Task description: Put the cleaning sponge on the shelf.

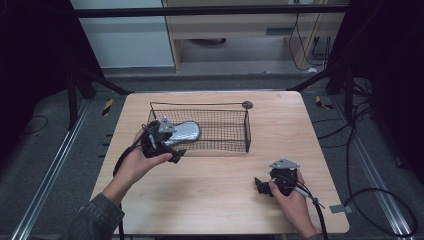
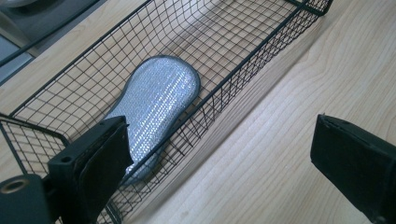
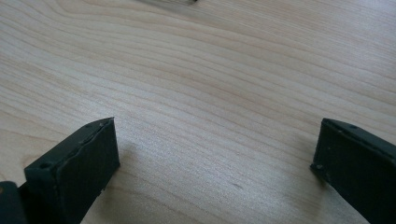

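Observation:
A silvery, paddle-shaped scrub pad [image 1: 184,132] [image 2: 156,100] lies flat in the left end of a black wire basket [image 1: 235,107] [image 2: 243,70] at the back middle of the table. My left gripper [image 1: 170,150] [image 2: 219,158] hovers at the basket's front left corner, open, its jaws wide apart with nothing between them; one jaw is over the basket's rim near the pad's narrow end. My right gripper [image 1: 260,186] [image 3: 215,163] rests low over bare wood at the front right, open and empty.
The light wooden table [image 1: 215,200] has free room in front of the basket and between the two hands. The basket's right half holds nothing. Black cables [image 1: 370,195] trail on the floor to the right; metal frame rails run along both sides.

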`<state>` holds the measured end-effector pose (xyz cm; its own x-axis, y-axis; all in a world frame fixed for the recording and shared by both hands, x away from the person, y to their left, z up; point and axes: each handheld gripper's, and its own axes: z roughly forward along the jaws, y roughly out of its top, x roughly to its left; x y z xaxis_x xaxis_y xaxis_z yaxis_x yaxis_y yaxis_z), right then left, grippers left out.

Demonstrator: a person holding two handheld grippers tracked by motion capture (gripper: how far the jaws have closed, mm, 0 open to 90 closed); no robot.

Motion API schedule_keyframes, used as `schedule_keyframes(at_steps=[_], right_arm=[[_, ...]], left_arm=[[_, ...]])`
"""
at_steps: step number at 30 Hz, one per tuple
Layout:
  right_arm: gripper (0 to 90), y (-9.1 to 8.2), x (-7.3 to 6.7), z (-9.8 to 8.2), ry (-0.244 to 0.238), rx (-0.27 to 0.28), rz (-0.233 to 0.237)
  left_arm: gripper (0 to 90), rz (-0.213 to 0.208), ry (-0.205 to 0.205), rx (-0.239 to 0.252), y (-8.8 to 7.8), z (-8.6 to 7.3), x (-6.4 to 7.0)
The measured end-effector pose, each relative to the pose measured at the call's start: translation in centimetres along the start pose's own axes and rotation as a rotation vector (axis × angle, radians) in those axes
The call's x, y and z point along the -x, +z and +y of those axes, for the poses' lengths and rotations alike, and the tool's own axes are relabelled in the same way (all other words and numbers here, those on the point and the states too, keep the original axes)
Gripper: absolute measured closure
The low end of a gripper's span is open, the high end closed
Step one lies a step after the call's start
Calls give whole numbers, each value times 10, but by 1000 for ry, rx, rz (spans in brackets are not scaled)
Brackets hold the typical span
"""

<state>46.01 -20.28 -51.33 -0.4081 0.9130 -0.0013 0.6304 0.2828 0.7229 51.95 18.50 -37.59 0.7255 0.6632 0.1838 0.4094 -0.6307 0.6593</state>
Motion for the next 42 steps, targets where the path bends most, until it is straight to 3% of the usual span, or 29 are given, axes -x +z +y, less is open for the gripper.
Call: schedule_keyframes(at_steps=[11,15,18,23,24,27,28,29,34,38,42], right_arm=[[4,0,0,0,-1,0,0],[4,0,0,0,0,0,1],[4,0,0,0,0,0,0],[4,0,0,0,0,0,1],[4,0,0,0,1,0,0],[4,0,0,0,0,0,1],[4,0,0,0,1,0,1],[4,0,0,0,0,0,1],[4,0,0,0,0,0,1],[4,0,0,0,-1,-1,2],[4,0,0,0,-2,0,1]], left_arm=[[42,0,-45,22,-13,-26,3],[41,18,-65,23,-17,-40,0],[43,30,-117,32,-18,-57,-3],[44,44,-168,40,-17,-74,-6],[44,60,-176,23,-16,-82,-8],[44,50,-193,3,-13,-93,-11],[44,58,-224,-8,-9,-103,-15],[44,68,-228,-22,-8,-107,-17],[43,87,-242,-41,-2,-118,-26],[41,101,-276,-50,5,-128,-35],[44,88,-288,-69,13,-138,-40]])
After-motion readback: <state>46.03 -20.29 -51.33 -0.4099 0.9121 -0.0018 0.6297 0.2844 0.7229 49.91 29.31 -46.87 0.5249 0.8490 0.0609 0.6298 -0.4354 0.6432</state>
